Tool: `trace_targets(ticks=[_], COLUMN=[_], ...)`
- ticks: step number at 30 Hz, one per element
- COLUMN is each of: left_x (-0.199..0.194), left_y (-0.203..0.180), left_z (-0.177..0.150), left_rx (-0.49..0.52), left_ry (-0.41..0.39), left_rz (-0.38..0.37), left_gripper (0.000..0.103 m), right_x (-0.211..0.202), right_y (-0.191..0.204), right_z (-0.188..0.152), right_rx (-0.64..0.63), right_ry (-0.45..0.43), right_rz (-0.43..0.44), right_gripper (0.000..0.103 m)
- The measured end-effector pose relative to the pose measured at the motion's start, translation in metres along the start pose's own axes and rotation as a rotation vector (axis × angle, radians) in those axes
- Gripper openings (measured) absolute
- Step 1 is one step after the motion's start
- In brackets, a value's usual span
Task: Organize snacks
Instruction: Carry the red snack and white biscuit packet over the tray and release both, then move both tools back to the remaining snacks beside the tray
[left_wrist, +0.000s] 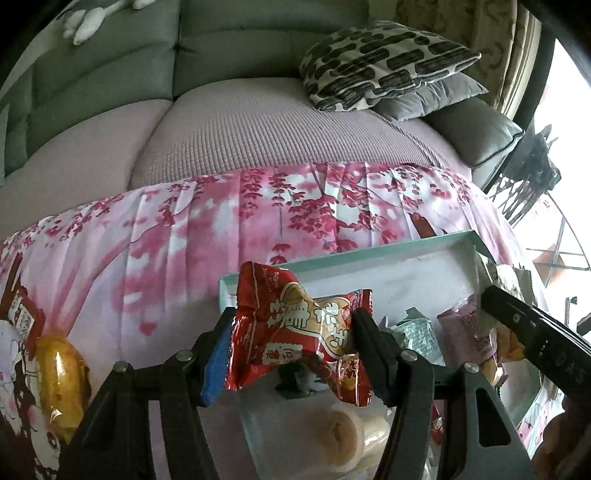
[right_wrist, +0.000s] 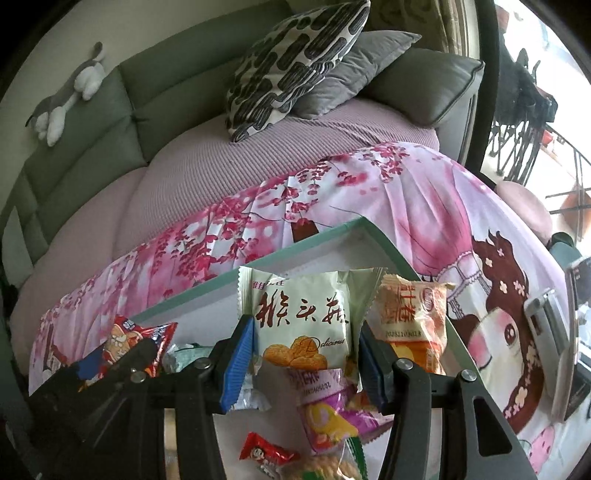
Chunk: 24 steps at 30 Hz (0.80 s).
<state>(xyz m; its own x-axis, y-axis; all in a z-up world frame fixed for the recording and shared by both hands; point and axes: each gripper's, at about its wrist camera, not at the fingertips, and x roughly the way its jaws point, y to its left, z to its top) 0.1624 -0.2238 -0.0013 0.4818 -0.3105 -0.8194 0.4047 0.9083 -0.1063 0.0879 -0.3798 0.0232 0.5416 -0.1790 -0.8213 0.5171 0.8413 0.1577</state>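
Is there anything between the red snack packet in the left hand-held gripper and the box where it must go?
Nothing visible blocks it. The left hand-held gripper holds the red snack packet just over the teal-rimmed box, near its left end. Other snacks lie inside, below it.

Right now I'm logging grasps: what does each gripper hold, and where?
Left gripper pinches the red snack packet across its middle; right gripper pinches the pale green biscuit packet by its sides.

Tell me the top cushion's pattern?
Cream with dark rounded dashes on the cushion; clearest in the right wrist view.
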Motion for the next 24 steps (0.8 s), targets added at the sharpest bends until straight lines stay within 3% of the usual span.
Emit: trace_targets(ticks=[5, 16, 19, 22, 24], left_x=[-0.002, -0.028, -0.039, -0.046, -0.048], left_y=[-0.003, 0.005, 0.011, 0.016, 0.021], left_z=[0.000, -0.004, -0.005, -0.006, -0.008], left_rx=[0.015, 0.002, -0.010, -0.028, -0.039], left_ry=[0.012, -0.006, -0.013, -0.021, -0.023], left_rz=[0.009, 0.023, 0.040, 0.060, 0.081], left_gripper=[0.074, 0.080, 0.081, 0.093, 0.094], right_x=[0.007, -0.003, -0.006, -0.009, -0.009], right_y=[0.001, -0.001, 0.001, 0.003, 0.004], right_z=[-0.002, -0.005, -0.007, -0.009, -0.010], right_rx=[-0.009, -0.017, -0.035, -0.044, -0.054], right_ry=[0.024, 0.042, 0.053, 0.058, 0.069], right_rz=[-0.003, -0.025, -0.038, -0.045, -0.054], right_gripper=[0.059, 0.062, 0.071, 0.072, 0.073])
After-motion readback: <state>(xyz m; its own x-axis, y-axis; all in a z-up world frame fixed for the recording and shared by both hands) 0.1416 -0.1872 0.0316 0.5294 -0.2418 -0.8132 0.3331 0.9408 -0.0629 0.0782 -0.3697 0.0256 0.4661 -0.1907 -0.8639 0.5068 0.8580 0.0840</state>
